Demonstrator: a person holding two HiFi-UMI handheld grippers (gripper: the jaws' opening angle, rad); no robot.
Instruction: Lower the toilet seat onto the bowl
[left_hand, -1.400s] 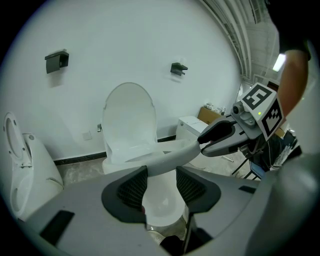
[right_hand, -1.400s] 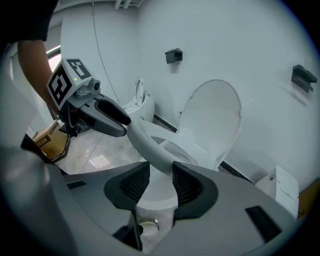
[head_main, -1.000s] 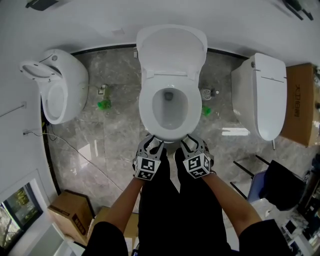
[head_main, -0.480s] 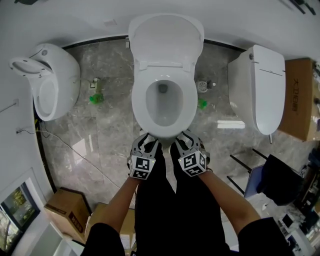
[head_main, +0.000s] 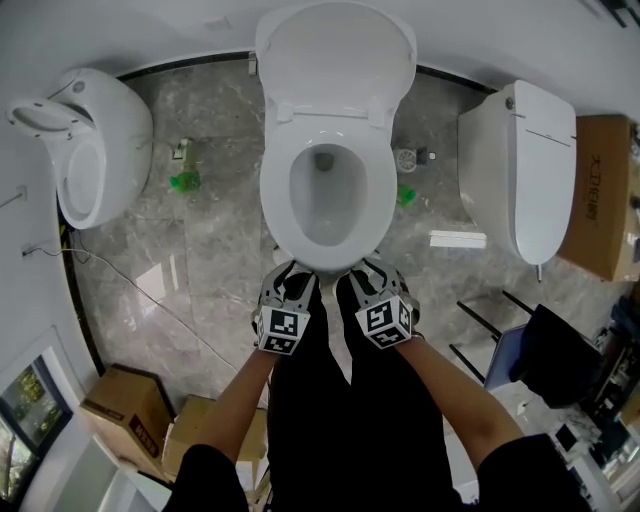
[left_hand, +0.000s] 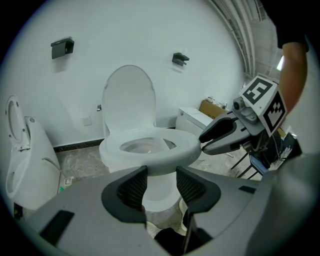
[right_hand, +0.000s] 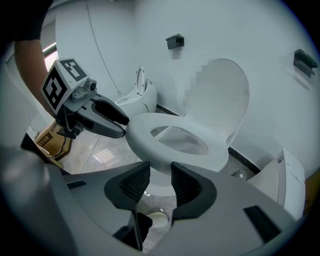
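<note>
Far left, a white toilet (head_main: 95, 150) with its seat tipped up, and cardboard boxes (head_main: 125, 410) on the marble floor (head_main: 215, 260) below it. Now the left gripper (head_main: 296, 278): jaws apart, nothing between them. Centre stage, the toilet seat (head_main: 378, 200) lies flat on the bowl (head_main: 325, 215), lid (head_main: 335, 50) upright against the wall (only the lid is up). The seat's front edge sits just beyond both grippers' tips. Right gripper (head_main: 362, 278) alongside its partner, jaws narrowly parted, empty too. Further right, a closed toilet (head_main: 520, 170), then a cardboard box (head_main: 600, 200).
</note>
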